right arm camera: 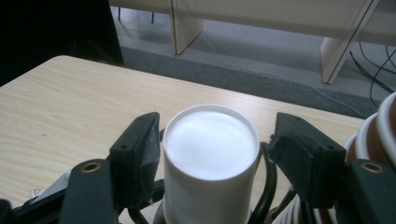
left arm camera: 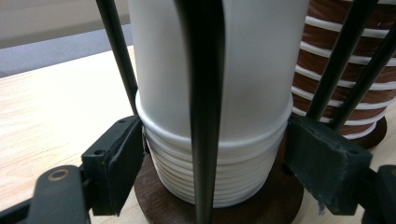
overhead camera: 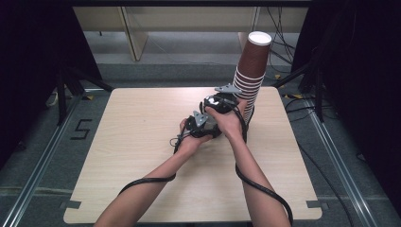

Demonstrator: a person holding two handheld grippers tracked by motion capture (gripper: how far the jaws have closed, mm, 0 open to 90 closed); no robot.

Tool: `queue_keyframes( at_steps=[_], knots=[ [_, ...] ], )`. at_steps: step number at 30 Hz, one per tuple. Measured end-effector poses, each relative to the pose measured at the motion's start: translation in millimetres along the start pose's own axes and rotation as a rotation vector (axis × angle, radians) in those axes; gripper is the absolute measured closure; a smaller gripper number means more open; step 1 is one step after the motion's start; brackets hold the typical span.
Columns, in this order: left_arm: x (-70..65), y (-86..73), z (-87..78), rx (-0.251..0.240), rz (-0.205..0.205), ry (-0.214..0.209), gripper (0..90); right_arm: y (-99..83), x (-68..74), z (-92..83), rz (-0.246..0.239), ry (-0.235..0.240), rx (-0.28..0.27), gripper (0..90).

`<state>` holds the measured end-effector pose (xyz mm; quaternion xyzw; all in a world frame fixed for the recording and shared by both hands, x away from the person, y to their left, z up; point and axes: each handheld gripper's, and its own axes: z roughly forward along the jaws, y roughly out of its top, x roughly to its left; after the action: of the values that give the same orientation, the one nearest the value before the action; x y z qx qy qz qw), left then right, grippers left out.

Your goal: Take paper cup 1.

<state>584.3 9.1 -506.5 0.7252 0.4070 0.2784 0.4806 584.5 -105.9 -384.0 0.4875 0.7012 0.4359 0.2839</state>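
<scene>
High view: light wood-grain table [overhead camera: 142, 156], both forearms in from the bottom, hands bunched right of centre. left gripper [overhead camera: 201, 124] and right gripper [overhead camera: 221, 101] crowd together, grey three-cornered plates on top, cables looping back along the arms. Tall brown cup stack [overhead camera: 250, 71] of ribbed paper cups, upside down with a white base on top, stands just beyond the right gripper and leans right. The white stack is hidden under the hands here.

Left gripper view: white cup stack [left arm camera: 215, 140] of nested, inverted cups sits on a dark round wooden base [left arm camera: 280, 205], caged by thin black upright rods [left arm camera: 116, 51]. One rod runs straight down the middle and blocks the view. Stacked white rims, smooth matte walls. Left gripper's jaws flank the rims, left pad touching or nearly so, right pad just beside the rim; can't tell whether they press. Brown stack behind, right.

Right gripper view: looking down on the top white cup's flat round bottom [right arm camera: 211, 140]. Right gripper's pads stand either side, narrow gaps visible, not clamped. Brown rims at the right edge.
</scene>
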Motion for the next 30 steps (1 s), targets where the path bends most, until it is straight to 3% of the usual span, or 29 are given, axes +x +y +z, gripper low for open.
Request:
queue_keyframes(
  at_steps=[9,12,13,19,24,25,30],
  knots=[
    [-1.4,-0.2,0.0,-0.001,-0.001,0.006,20.4,1.4,2.1,9.5,0.013,-0.009,0.033,32.5],
    [-0.3,0.0,-1.0,0.014,0.018,0.010,20.5,2.2,2.9,13.7,0.035,-0.005,0.056,33.1],
    [-1.7,-0.4,0.0,-0.008,-0.005,0.011,20.5,2.6,2.9,14.9,0.043,-0.002,0.059,33.5],
    [-1.4,-0.4,-0.3,-0.006,0.002,0.011,20.7,4.1,2.8,20.0,0.024,-0.010,0.081,34.9],
    [-1.7,-0.5,-0.4,-0.006,0.004,0.010,20.8,4.1,3.7,22.8,0.037,-0.021,0.091,34.3],
    [-2.9,-0.6,0.4,-0.020,-0.010,0.003,20.9,3.9,3.4,23.5,0.042,-0.018,0.095,34.4],
    [-1.8,-0.4,-0.3,-0.006,0.005,0.013,20.9,4.0,3.9,24.9,0.034,-0.026,0.100,34.7]
  ],
)
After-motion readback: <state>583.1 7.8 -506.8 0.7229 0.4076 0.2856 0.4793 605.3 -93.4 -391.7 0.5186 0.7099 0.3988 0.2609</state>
